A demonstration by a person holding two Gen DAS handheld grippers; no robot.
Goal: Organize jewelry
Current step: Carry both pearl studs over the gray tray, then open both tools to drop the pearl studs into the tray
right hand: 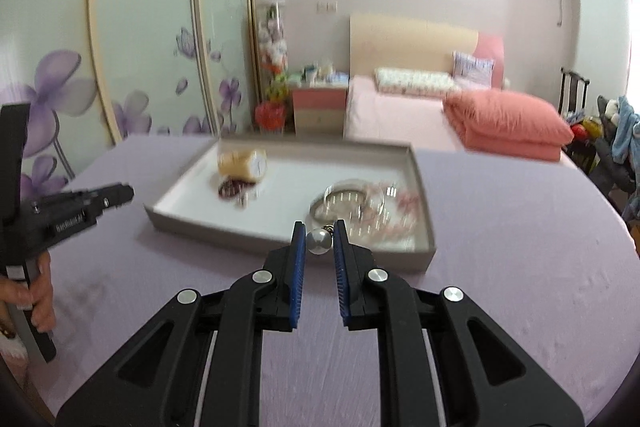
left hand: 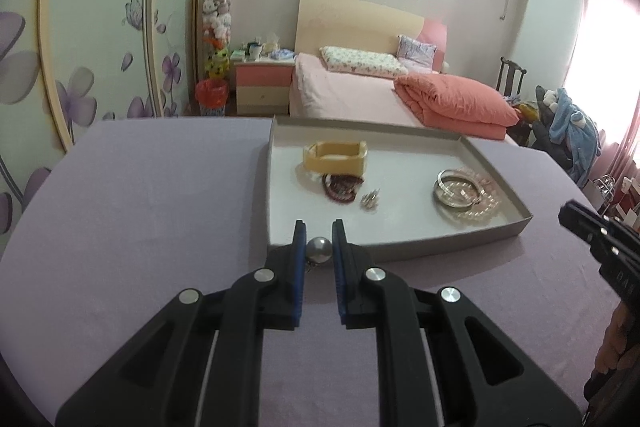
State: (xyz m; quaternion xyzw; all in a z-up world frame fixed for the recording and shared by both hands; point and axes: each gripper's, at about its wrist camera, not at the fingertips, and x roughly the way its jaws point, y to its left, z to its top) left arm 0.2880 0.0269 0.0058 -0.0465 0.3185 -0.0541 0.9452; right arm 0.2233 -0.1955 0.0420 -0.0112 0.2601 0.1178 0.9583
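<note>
My left gripper [left hand: 319, 231] is shut on a grey pearl earring [left hand: 319, 250], held just above the near wall of the grey tray [left hand: 400, 247]. My right gripper [right hand: 319, 229] is shut on a white pearl earring [right hand: 319, 242] with a small metal loop, over the tray's [right hand: 224, 231] near right corner. In the tray lie a cream watch cushion [left hand: 335, 157], a dark red bead bracelet [left hand: 340, 190], a small silver piece [left hand: 370, 202], a silver bangle [left hand: 454, 189] and a pink bead bracelet [left hand: 486, 206]. The right gripper's tip [left hand: 572, 217] shows at the left wrist view's right edge.
The tray stands on a table under a lilac cloth [left hand: 140, 207]. A hand [right hand: 40, 291] grips the left tool's handle at the right wrist view's left edge. Behind the table are a pink bed [left hand: 360, 91], a nightstand [left hand: 262, 87] and floral wardrobe doors [left hand: 100, 47].
</note>
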